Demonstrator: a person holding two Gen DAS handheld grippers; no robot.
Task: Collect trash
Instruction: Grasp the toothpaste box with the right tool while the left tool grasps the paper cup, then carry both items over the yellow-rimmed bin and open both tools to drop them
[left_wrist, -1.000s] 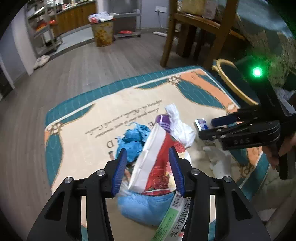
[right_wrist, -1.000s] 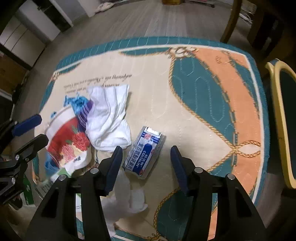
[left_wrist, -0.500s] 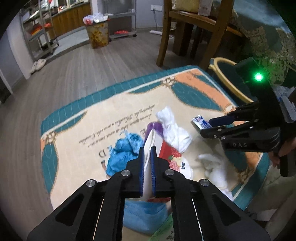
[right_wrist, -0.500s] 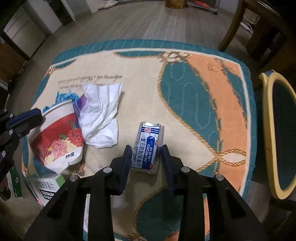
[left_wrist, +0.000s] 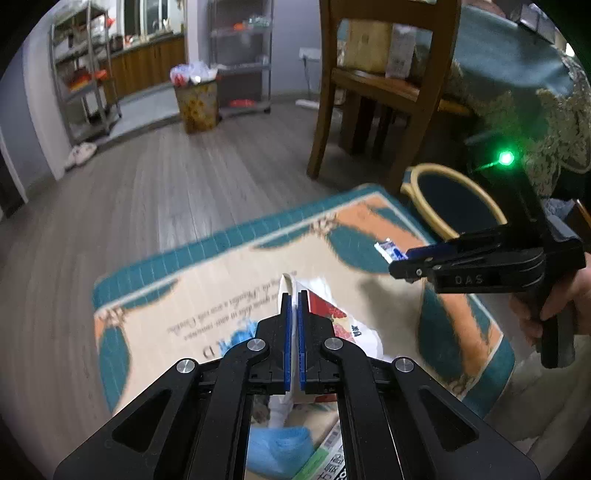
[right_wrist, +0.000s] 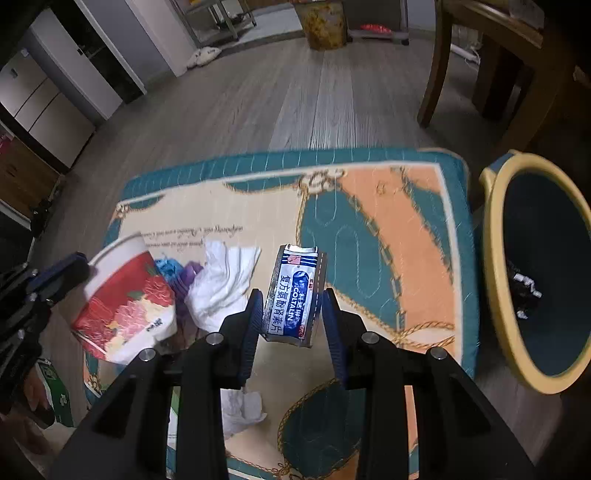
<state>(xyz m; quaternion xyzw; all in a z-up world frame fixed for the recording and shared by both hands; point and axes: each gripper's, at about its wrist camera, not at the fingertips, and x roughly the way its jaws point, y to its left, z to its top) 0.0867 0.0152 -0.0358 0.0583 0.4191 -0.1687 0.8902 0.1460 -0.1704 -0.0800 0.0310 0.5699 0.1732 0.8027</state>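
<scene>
My left gripper (left_wrist: 294, 301) is shut on the rim of a red floral paper cup (left_wrist: 325, 314) and holds it above the rug; the cup also shows in the right wrist view (right_wrist: 125, 310). My right gripper (right_wrist: 291, 306) is shut on a blue and silver pill blister pack (right_wrist: 295, 295), lifted off the rug. In the left wrist view that gripper (left_wrist: 400, 260) holds the pack (left_wrist: 386, 248) near the yellow-rimmed bin (left_wrist: 454, 203). The bin (right_wrist: 496, 266) stands at the right, open, with a dark inside.
A patterned rug (right_wrist: 388, 221) lies on the wood floor. On it lie a white tissue (right_wrist: 225, 280), blue and purple scraps (right_wrist: 177, 269), a crumpled tissue (right_wrist: 243, 406) and a green box (right_wrist: 55, 391). A wooden chair (left_wrist: 373, 92) stands behind the bin.
Both grippers closed, the left on the cup, the right on the blister pack. Both have since lifted their items off the rug, and the views have tilted up.
</scene>
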